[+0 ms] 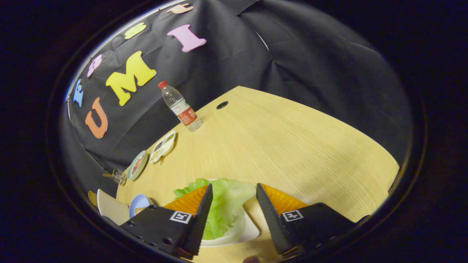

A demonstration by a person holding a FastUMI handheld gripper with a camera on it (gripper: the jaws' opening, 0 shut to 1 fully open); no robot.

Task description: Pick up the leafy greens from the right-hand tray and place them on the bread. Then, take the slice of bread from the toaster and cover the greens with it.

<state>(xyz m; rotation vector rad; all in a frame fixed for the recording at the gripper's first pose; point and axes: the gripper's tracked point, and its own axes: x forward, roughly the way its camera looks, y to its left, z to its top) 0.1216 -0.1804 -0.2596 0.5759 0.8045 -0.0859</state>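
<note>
The leafy greens, pale green and crinkled, lie on a white tray on the wooden table. My gripper hovers over them, open. The greens reach into the gap between the fingers and lie against the left finger. The right finger stands apart from the leaf, over the tray's edge and the table. The tray's near part is hidden behind the fingers.
A water bottle with a red cap stands at the table's far edge by the cloth wall. Small dishes, a wire whisk, a blue bowl and a white plate line the left side. A cable hole sits beyond.
</note>
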